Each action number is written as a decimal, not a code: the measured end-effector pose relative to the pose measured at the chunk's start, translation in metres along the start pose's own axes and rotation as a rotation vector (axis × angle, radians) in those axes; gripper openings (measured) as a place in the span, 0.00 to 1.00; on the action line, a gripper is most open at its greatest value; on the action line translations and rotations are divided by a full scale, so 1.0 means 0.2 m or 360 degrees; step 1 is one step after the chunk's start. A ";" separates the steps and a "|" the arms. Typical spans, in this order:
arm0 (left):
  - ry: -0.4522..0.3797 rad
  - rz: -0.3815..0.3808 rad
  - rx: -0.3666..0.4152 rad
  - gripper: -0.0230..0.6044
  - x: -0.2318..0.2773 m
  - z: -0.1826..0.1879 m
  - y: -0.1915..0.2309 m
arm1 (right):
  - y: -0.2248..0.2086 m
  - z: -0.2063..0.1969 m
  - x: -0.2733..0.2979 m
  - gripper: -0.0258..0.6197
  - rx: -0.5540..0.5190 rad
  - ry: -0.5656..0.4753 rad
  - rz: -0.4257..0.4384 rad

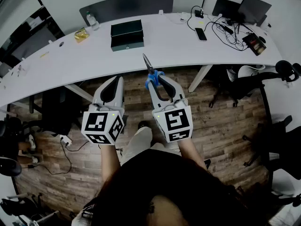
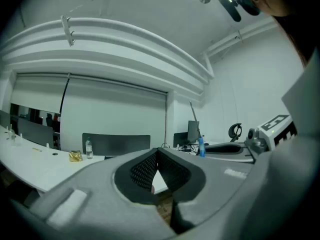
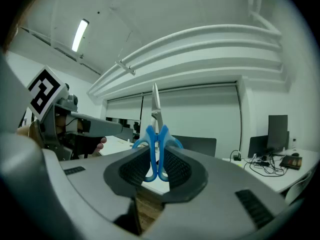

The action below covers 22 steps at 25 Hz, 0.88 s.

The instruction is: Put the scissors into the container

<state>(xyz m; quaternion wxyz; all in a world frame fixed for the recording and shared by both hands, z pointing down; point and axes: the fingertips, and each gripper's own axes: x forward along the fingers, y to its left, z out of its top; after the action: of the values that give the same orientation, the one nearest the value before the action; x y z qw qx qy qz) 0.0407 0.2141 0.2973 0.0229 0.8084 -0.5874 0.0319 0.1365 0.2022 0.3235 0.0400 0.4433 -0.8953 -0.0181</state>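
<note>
Blue-handled scissors (image 3: pixel 156 149) stand upright between the pads of my right gripper (image 3: pixel 156 168), blades pointing up and closed. In the head view the same scissors (image 1: pixel 150 73) stick out forward from the right gripper (image 1: pixel 154 81), tips over the near edge of the white table (image 1: pixel 70 60). A dark green rectangular container (image 1: pixel 127 35) sits on the table beyond the tips. My left gripper (image 1: pixel 111 86) hangs beside the right one, below the table edge; its jaws (image 2: pixel 156 171) meet with nothing between them.
On the table lie a yellow packet (image 1: pixel 81 34), a water bottle (image 1: pixel 92 21), a phone (image 1: pixel 201 34) and a tangle of cables (image 1: pixel 225 29) with monitors (image 1: pixel 242 8) at the far right. Office chairs (image 1: pixel 263 86) stand on the wood floor to the right.
</note>
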 end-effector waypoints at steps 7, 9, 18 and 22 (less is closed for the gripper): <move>0.0007 0.0001 -0.0014 0.06 0.11 0.01 0.15 | -0.01 0.01 0.18 0.18 0.0009 -0.0020 0.0008; 0.0017 -0.0005 -0.0017 0.05 0.15 0.00 0.19 | -0.02 0.01 0.24 0.18 -0.0003 -0.0005 -0.0003; 0.0054 -0.0022 -0.0044 0.06 0.36 -0.03 0.39 | -0.09 -0.03 0.52 0.18 -0.0007 0.0070 -0.0032; 0.0061 -0.0036 -0.0058 0.05 0.44 -0.03 0.47 | -0.10 -0.03 0.64 0.18 -0.0016 0.0098 -0.0028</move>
<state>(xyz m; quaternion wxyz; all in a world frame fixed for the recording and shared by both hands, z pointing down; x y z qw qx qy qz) -0.0220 0.1023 0.3102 0.0493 0.8137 -0.5780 0.0363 0.0765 0.0883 0.3361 0.0696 0.4512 -0.8897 -0.0093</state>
